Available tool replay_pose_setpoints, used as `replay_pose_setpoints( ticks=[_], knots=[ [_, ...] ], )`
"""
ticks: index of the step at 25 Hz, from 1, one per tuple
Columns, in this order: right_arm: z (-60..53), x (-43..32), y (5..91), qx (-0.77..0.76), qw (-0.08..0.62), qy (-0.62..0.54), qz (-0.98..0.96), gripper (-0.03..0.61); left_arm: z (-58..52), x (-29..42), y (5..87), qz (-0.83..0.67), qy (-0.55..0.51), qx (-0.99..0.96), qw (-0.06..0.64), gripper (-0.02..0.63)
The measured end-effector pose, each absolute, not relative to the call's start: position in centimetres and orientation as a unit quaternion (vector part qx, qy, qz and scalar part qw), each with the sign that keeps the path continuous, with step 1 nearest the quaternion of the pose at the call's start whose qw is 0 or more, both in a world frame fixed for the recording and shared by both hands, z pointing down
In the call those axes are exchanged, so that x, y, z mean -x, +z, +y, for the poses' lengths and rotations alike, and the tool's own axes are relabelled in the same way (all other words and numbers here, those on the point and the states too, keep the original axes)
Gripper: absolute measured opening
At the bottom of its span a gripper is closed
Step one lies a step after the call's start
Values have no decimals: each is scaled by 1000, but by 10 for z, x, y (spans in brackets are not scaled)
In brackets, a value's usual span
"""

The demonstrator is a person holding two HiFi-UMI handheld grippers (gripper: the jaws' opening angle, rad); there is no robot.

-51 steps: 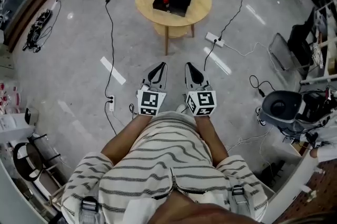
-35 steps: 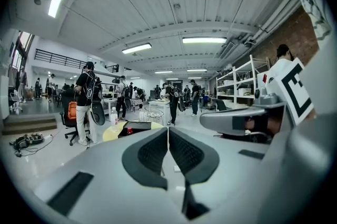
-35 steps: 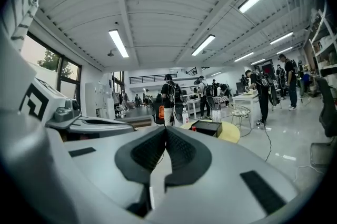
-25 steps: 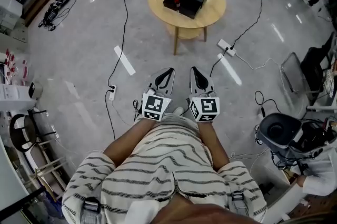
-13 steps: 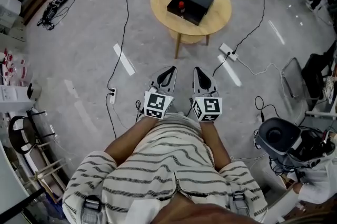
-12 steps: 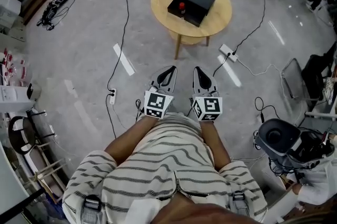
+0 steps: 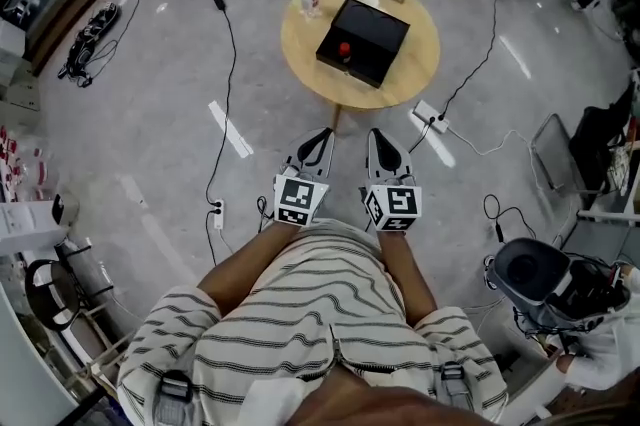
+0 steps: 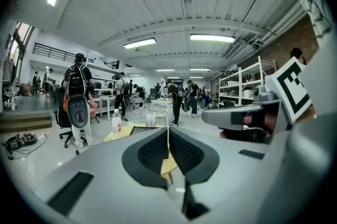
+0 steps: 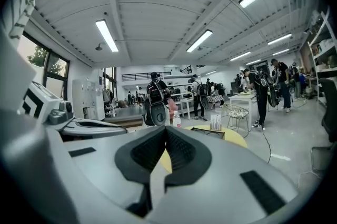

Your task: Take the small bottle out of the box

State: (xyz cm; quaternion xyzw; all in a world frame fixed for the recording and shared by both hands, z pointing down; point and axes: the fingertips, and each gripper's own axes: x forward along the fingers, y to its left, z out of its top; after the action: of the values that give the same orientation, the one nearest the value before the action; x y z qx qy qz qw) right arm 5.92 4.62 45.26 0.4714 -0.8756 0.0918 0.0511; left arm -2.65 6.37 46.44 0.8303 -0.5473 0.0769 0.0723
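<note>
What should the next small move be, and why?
Probably a step forward toward the round table. The black box with the small bottle lies well ahead of the left gripper and right gripper, both shut and empty.

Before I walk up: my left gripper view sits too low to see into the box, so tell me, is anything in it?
Observer: Yes. The head view shows one small red-topped item standing in the open black box, near the side facing you.
Operator: Anything on the floor on my way?
Observer: A white power strip lies just short of the table, to your right.
Operator: And my right gripper?
Observer: The right gripper is shut, with nothing between its jaws.
</note>
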Motion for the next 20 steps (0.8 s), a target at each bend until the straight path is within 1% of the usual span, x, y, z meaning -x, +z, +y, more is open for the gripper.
replay_pose_setpoints(
  ticks=[7, 12, 20],
  knots=[
    [0, -27, 451, -491, 59, 94, -864, 17, 11, 56, 462, -518, 81, -848, 72, 26],
    [-33, -18, 447, -526, 61, 93, -843, 18, -23, 75, 459, -503, 79, -858, 70, 26],
    [-63, 4, 453, -546, 61, 90, -831, 18, -60, 91, 463, -474, 73, -875, 64, 26]
  ],
)
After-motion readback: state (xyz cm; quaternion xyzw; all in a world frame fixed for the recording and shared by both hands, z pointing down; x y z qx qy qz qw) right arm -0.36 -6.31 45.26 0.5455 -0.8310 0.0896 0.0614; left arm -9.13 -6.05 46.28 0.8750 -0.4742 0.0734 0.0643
